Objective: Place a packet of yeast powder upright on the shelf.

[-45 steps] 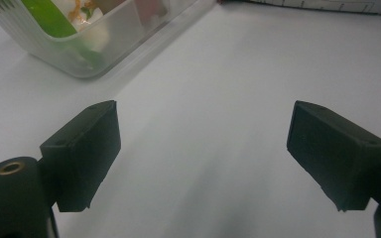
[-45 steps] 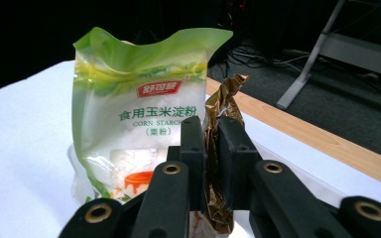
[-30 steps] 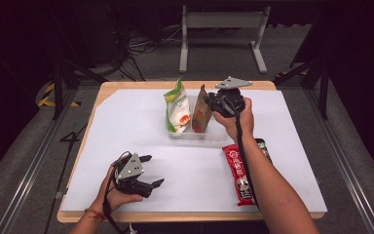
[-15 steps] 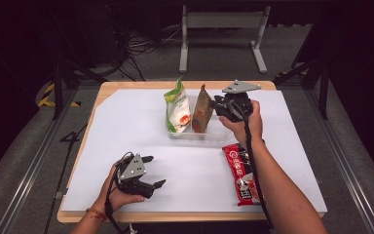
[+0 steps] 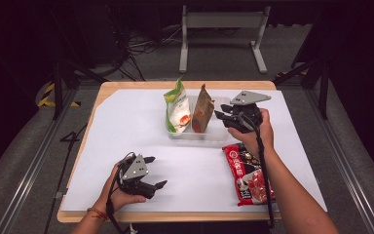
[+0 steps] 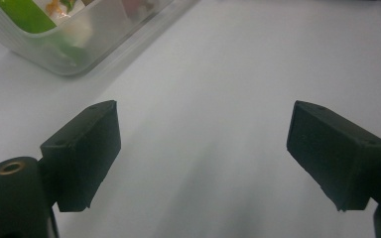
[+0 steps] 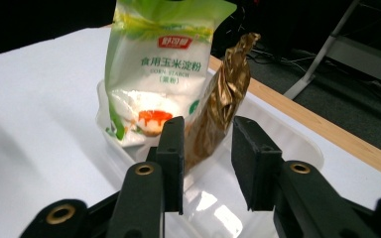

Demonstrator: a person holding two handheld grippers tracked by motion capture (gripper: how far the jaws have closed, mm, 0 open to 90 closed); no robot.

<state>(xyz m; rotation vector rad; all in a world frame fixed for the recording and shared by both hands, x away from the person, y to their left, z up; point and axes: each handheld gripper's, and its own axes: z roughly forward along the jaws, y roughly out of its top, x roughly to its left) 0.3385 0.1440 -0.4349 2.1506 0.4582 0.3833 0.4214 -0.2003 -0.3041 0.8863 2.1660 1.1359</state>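
The right hand-held gripper (image 5: 226, 118) has moved back a little from the brown pouch (image 5: 202, 110), toward the right end of the tub (image 5: 197, 135). Its jaws stand partly open with nothing between them. So the pouch seems already placed: it stands upright in the tub, just in front of this gripper, leaning against the starch bag (image 5: 176, 106) beyond it. Judging from this, the next thing to pack is the red packet (image 5: 247, 171), which lies flat on the bench (image 5: 126, 117) under the right forearm, behind the gripper.

The left hand-held gripper (image 5: 152, 172) rests low near the front edge of the bench, jaws wide open and empty, with the tub well ahead of it.

The tub has free space on its right part, under the right gripper. The white surface between both grippers is free for moving. The red packet is close to the front edge.
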